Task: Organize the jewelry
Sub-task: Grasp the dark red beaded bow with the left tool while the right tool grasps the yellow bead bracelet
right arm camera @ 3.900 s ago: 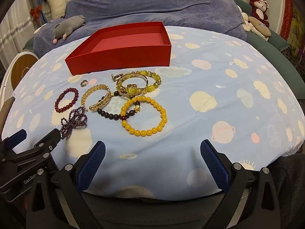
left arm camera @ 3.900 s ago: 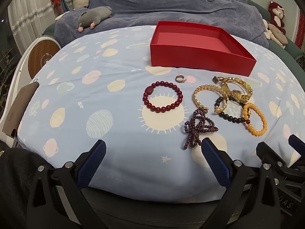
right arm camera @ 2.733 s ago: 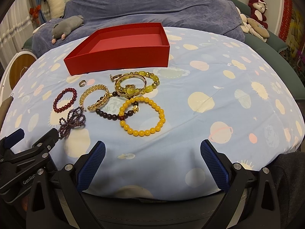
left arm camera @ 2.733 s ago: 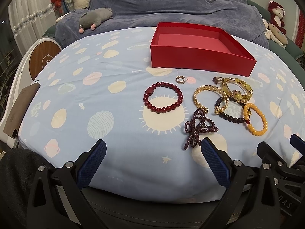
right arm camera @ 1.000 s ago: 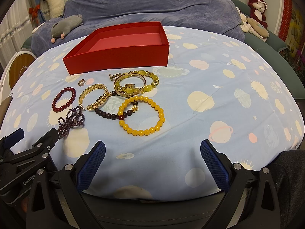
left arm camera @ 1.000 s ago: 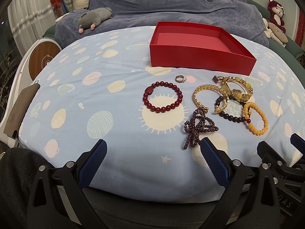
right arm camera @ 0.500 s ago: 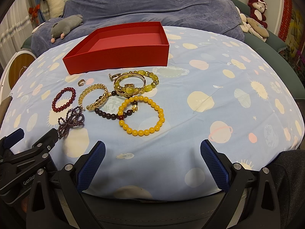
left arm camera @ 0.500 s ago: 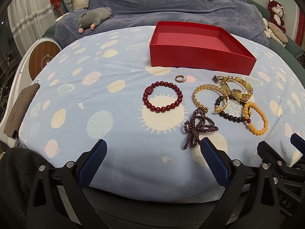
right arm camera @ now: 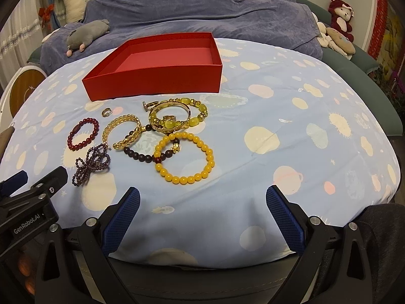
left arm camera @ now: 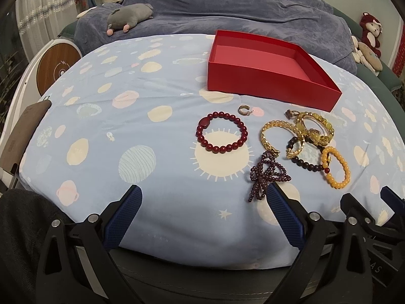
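An empty red box (left arm camera: 270, 73) (right arm camera: 157, 76) sits on the blue planet-print cloth. In front of it lie a dark red bead bracelet (left arm camera: 221, 149) (right arm camera: 76, 147), a small ring (left arm camera: 244, 109) (right arm camera: 106, 111), a gold chain bracelet (left arm camera: 264, 136) (right arm camera: 119, 122), a tangled purple bead strand (left arm camera: 268, 174) (right arm camera: 91, 163), a dark bead bracelet (left arm camera: 306, 163) (right arm camera: 138, 155), a yellow bead bracelet (left arm camera: 338, 177) (right arm camera: 184, 157) and a gold bangle with yellow stones (left arm camera: 316, 129) (right arm camera: 174, 116). My left gripper (left arm camera: 203, 198) and right gripper (right arm camera: 202, 198) hang open at the near edge, holding nothing.
A grey plush toy (left arm camera: 129, 17) (right arm camera: 86, 34) lies on the purple blanket (left arm camera: 227, 5) behind. More stuffed toys (right arm camera: 336, 30) sit at the far right. A round wooden-faced object (left arm camera: 54, 68) stands at the left. A brown flat item (left arm camera: 19, 136) rests at the cloth's left edge.
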### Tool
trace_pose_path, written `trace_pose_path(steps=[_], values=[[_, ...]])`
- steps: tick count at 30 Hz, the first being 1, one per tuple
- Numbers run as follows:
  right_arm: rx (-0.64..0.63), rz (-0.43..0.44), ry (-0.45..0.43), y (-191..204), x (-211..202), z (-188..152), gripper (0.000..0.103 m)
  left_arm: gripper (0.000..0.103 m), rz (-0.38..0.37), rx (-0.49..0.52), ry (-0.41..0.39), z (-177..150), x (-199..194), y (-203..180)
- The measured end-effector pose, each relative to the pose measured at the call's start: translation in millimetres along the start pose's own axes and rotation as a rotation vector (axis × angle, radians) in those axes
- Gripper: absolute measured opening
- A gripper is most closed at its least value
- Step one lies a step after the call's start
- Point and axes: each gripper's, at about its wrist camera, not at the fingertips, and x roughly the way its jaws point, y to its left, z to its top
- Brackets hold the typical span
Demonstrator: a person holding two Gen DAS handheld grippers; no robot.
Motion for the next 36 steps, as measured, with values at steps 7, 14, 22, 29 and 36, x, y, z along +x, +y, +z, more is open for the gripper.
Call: trace_pose_path(steps=[7, 14, 22, 29, 36], values=[[0.024, -0.02, -0.001, -10, -1, 6, 0.096, 0.093, -0.06, 0.044, 0.048, 4, 10, -15], [0.05, -0.031, -0.004, -19, 0, 12, 0.096, 0.067, -0.083, 0.089, 0.111, 5, 31, -28], [0.039, -0.004, 0.051, -17, 12, 14, 0.094, 0.016, -0.139, 0.108, 0.104, 8, 27, -33], [0.025, 0.024, 0.068, -12, 17, 21, 0.083, 0.009, -0.165, 0.079, 0.075, 11, 20, -24], [0.037, 0.019, 0.101, -15, 33, 30, 0.063, 0.009, -0.153, 0.05, 0.065, 13, 18, -11]])
